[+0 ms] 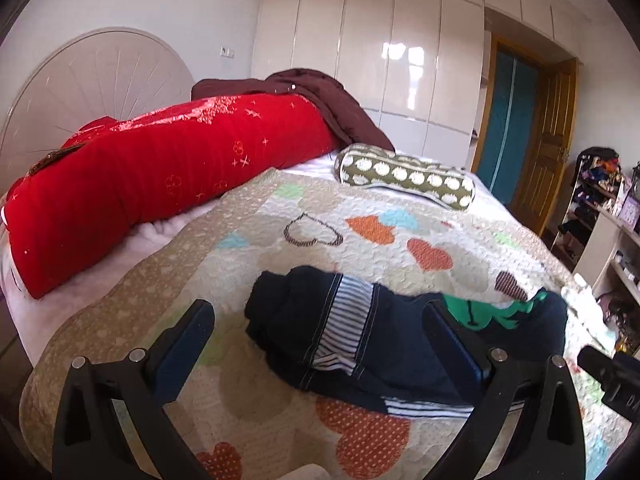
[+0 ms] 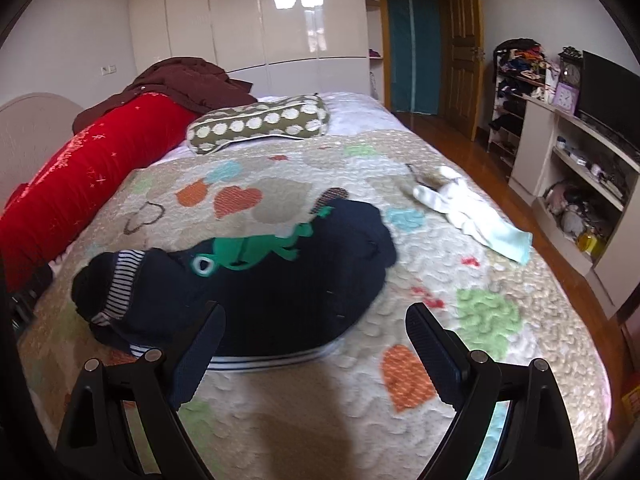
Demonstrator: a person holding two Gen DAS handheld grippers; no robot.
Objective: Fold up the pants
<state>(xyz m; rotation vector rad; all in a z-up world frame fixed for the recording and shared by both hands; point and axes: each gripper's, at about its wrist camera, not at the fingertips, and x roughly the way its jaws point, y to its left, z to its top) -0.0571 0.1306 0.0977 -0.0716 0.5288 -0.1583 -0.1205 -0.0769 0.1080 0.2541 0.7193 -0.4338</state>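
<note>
Small navy pants (image 1: 384, 332) with striped trim and a green frog patch lie bunched on the heart-patterned quilt (image 1: 304, 216). My left gripper (image 1: 316, 316) is open just above their left part, empty. In the right wrist view the pants (image 2: 260, 288) lie ahead and left. My right gripper (image 2: 316, 320) is open and empty over their near edge. The right gripper's tip shows at the left wrist view's right edge (image 1: 608, 372).
A red bolster (image 1: 152, 184), a dark red garment (image 1: 320, 96) and a dotted pillow (image 1: 404, 176) lie at the bed's head. White socks (image 2: 468, 208) lie on the quilt's right side. Shelves and a TV (image 2: 608, 96) stand right; wardrobe and door behind.
</note>
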